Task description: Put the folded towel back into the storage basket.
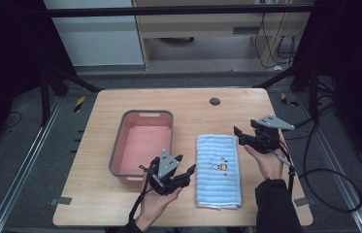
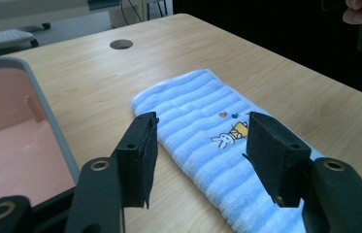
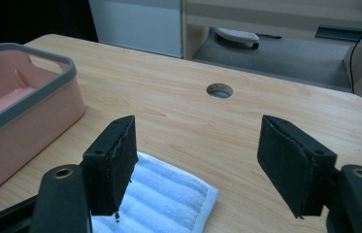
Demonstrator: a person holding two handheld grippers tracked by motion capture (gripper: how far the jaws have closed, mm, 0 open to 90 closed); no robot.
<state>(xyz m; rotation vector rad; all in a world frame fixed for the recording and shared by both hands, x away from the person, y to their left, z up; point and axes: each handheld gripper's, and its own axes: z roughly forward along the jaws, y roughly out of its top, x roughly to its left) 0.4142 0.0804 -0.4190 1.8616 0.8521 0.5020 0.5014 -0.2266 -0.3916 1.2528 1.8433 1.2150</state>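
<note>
Towel (image 1: 218,171), folded, light blue with stripes and a small rabbit print, is lying flat on the wooden table (image 1: 193,107), right of centre, long axis running 12 to 6 o'clock. Left gripper (image 1: 186,166) is hovering at the towel's 9 o'clock edge near its lower half, jaws spread apart, nothing between them; in the left gripper view the towel (image 2: 207,141) is showing through the gap. Right gripper (image 1: 237,132) is hovering at the towel's 1 o'clock corner, jaws wide apart and empty; the right gripper view is catching that corner (image 3: 169,199) just below the jaws. Pink basin (image 1: 142,145) with grey rim is sitting at the towel's 9 o'clock, just beside it. Round cable hole (image 1: 215,101) is lying at the towel's 12 o'clock, well apart.
</note>
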